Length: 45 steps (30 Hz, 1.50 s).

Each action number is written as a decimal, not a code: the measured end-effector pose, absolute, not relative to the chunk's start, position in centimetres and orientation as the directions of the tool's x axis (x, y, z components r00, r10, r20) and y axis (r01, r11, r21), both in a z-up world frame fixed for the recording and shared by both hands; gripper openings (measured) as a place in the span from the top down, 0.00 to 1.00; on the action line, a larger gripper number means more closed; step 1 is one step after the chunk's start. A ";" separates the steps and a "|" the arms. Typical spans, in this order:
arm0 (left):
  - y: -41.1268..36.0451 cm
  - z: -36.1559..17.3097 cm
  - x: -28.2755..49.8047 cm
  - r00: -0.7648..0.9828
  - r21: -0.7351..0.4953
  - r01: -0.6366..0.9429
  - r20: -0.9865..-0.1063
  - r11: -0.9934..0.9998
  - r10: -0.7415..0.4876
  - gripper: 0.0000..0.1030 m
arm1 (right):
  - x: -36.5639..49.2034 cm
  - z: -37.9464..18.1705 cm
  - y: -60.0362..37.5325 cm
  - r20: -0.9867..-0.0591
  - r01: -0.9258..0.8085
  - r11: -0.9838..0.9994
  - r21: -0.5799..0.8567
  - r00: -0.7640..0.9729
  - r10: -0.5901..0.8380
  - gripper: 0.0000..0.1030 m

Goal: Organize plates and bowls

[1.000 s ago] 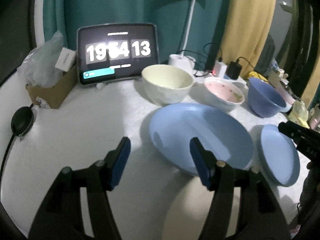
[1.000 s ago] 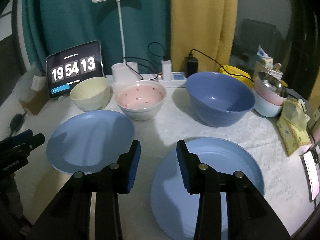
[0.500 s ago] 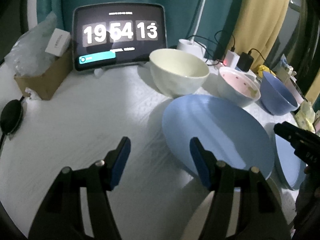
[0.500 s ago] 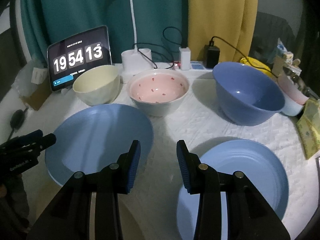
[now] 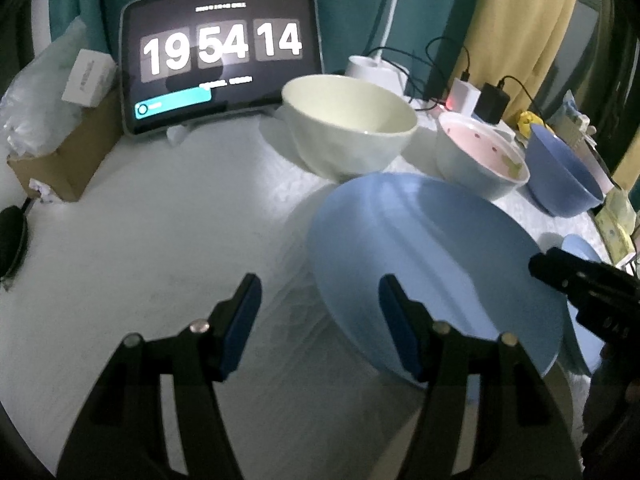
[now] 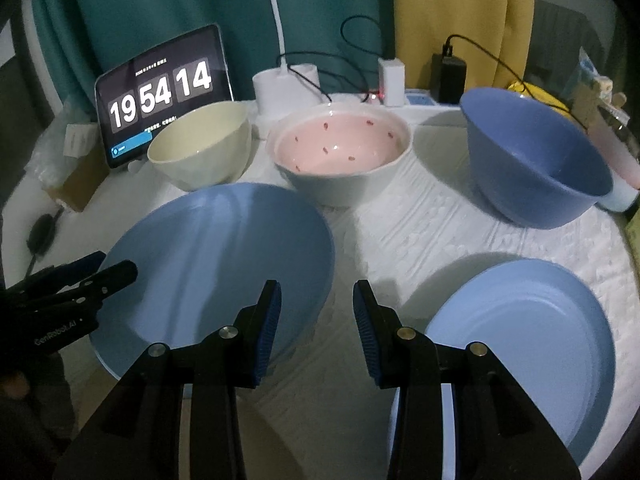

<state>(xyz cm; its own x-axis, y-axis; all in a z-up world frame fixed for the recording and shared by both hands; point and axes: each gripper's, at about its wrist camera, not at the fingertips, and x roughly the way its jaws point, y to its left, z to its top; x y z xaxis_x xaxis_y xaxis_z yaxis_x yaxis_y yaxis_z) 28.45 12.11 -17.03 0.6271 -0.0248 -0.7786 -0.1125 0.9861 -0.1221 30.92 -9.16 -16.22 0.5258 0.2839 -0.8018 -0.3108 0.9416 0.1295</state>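
On the white cloth (image 6: pixel 432 224) sit 2 blue plates and 3 bowls; big plate (image 6: pixel 224 264) lies left of centre, small plate (image 6: pixel 532 340) to the right, both flat and apart from each other; behind them, left to right, cream bowl (image 6: pixel 200 148), pink bowl (image 6: pixel 340 152), blue bowl (image 6: pixel 536 160); clock tablet (image 6: pixel 160 92) at the back.

Handling, as I judge it: plates look like stiff, smooth plastic or melamine, light but slick, lying low on the cloth with little lip to bite; I would take a rim edge-on, 1 pad above and 1 below, at the near edge; bowls look ceramic, heavier and breakable, best pinched at the rim wall.

Left claw (image 5: pixel 316 320) gapes wide and holds nothing; big plate's left rim lies between its fingers, right pad over the plate, left pad over bare cloth; whether a pad touches the plate I cannot tell.

Right claw (image 6: pixel 316 328) stands moderately open, empty; it hovers over the strip of cloth between the 2 plates, big plate's right rim just beside its left pad, small plate close under its right finger.

Risk I see: plate skidding on the cloth, or knocking the cream bowl just behind it.
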 end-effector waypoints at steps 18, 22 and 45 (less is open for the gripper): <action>10.8 -17.1 27.9 0.635 -0.099 -0.058 -0.772 0.993 -0.040 0.70 | 30.1 -16.3 -8.4 -0.804 -0.336 0.936 0.103 0.527 0.277 0.71; 10.7 -16.7 27.4 0.644 -0.098 -0.056 -0.764 0.994 -0.039 0.70 | 29.7 -16.0 -8.6 -0.801 -0.334 0.938 0.098 0.533 0.273 0.75; 8.6 -13.2 23.3 0.716 -0.068 -0.029 -0.697 0.997 -0.026 0.70 | 26.0 -13.0 -11.1 -0.746 -0.322 0.941 0.104 0.601 0.289 0.78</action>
<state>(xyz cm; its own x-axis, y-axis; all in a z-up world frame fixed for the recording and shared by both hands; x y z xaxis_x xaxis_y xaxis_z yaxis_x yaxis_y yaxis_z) 23.34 8.61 -13.23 0.7162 -0.0265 -0.6973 -0.0292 0.9973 -0.0678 25.99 -11.06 -12.96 0.6006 0.2886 -0.7456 -0.3224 0.9408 0.1044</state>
